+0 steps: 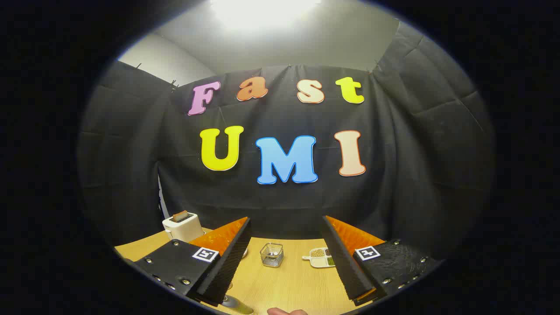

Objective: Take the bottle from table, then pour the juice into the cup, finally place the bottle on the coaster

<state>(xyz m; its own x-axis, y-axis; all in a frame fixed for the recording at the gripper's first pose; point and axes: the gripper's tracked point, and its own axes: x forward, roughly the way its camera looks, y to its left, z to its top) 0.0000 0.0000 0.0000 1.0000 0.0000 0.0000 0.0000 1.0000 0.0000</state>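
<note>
Gripper view, left to right. A white toaster (181,224) with a slice in its slot stands at ten o'clock beyond the left finger. The tongs (286,256) are spread wide and hold nothing. Between the fingers, at twelve o'clock, a small clear glass cup (271,254) stands on the wooden counter (284,284). At one o'clock, beside the right finger, lies a white divided dish (320,257) of grains. No bottle or coaster can be made out. Judged step: the first, reaching for the bottle. The next move calls for tilting down to find it.
</note>
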